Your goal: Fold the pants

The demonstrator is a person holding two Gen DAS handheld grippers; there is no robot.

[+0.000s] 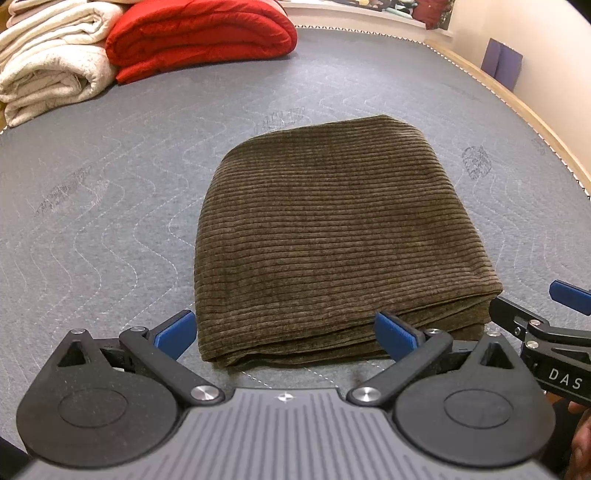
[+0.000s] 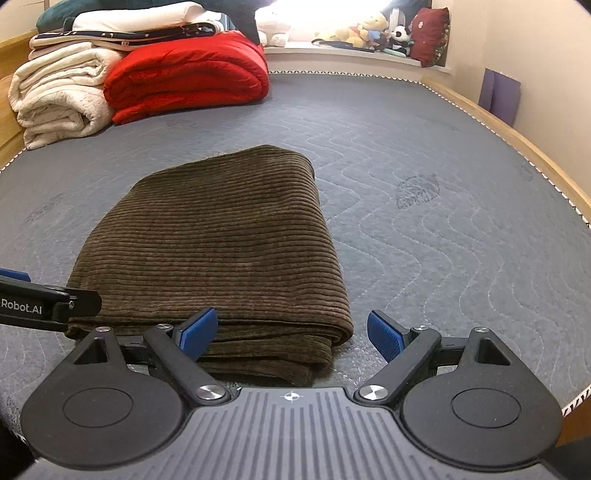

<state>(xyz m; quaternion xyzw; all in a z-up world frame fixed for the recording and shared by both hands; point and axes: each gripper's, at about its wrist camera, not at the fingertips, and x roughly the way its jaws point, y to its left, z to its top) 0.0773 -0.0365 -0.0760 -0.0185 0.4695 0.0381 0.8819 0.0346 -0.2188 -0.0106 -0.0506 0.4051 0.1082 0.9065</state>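
The olive-brown corduroy pants (image 1: 332,240) lie folded into a thick rectangle on the grey quilted mattress (image 1: 110,221), and show in the right wrist view too (image 2: 214,251). My left gripper (image 1: 284,334) is open at the near edge of the stack, its blue pads wide apart and holding nothing. My right gripper (image 2: 291,334) is open at the stack's near right corner, empty. The right gripper also shows at the right edge of the left wrist view (image 1: 535,314), and the left gripper at the left edge of the right wrist view (image 2: 48,301).
Rolled cream blankets (image 2: 59,107) and a folded red quilt (image 2: 184,77) sit at the far left of the mattress (image 2: 443,240). A wooden bed rail (image 2: 517,144) runs along the right. Soft toys (image 2: 369,33) line the window sill behind.
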